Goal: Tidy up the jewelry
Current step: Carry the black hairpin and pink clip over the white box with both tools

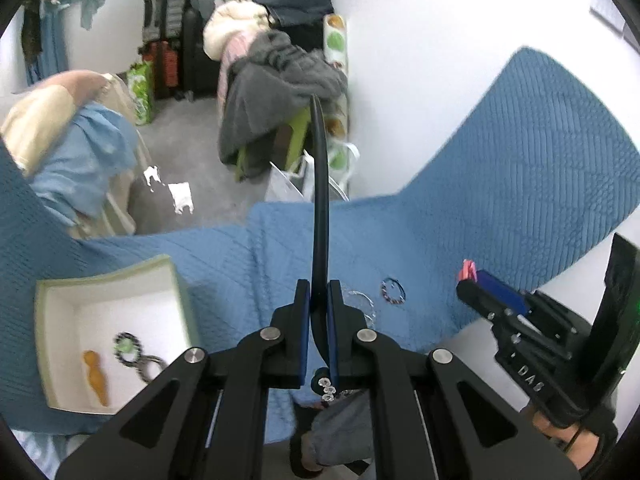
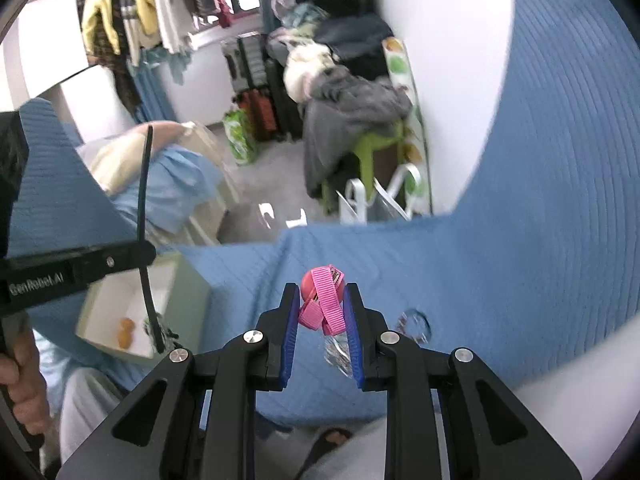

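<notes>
My left gripper (image 1: 319, 286) is shut on a thin black headband (image 1: 321, 184), which arcs upward from its fingers; small rhinestones show at the band's lower end. The same headband (image 2: 143, 200) and left gripper (image 2: 146, 255) appear at the left of the right wrist view. My right gripper (image 2: 322, 288) is shut on a pink ribbon hair clip (image 2: 320, 304), and shows at the right of the left wrist view as right gripper (image 1: 469, 280). A white box with a green rim (image 1: 44, 344) holds an orange piece (image 1: 96, 376) and beaded bracelets (image 1: 127, 347).
A blue quilt (image 1: 500, 200) covers the surface. On it lie a dark beaded bracelet (image 1: 393, 291) and a clear bracelet (image 1: 362, 300). Beyond the edge are grey floor, a chair piled with clothes (image 1: 276, 80) and suitcases (image 1: 172, 40). A person's hand (image 2: 24, 384) grips the left handle.
</notes>
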{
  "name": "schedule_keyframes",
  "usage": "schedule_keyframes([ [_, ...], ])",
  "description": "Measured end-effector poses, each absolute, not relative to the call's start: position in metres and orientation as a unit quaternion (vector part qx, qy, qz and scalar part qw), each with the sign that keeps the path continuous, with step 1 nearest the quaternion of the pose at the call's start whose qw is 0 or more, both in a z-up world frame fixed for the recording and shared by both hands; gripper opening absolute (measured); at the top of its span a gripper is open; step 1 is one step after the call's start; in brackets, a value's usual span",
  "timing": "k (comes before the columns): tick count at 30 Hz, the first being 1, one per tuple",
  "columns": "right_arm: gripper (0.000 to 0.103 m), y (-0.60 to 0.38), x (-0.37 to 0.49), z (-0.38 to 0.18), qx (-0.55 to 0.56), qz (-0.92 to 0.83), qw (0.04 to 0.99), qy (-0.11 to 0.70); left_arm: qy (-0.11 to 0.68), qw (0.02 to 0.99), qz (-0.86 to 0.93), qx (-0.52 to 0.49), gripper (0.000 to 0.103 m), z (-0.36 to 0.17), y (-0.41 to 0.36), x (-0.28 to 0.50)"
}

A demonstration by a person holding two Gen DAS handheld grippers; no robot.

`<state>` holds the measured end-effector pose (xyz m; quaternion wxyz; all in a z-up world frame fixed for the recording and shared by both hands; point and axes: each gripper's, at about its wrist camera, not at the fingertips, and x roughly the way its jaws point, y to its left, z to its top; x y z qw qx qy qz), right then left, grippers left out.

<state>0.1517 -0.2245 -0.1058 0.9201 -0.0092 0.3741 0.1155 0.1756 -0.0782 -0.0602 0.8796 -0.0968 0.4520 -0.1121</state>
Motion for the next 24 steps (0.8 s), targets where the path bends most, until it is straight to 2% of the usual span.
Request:
schedule_keyframes([
  [9,0.02,-0.144,0.153,-0.048,-0.011,0.172,0.935,0.311,0.405,0.905,-0.073,-0.109,0.008,-0.013,0.008,0.157],
  [14,0.02,-0.09,0.152,-0.036,-0.024,0.212,0.931,0.295,0.394,0.913,-0.039,-0.098,0.008,-0.009,0.046,0.145],
  [24,0.02,-0.004,0.151,-0.093,-0.059,0.26,0.901,0.343,0.44,0.891,-0.016,-0.113,0.008,-0.065,0.102,0.132],
])
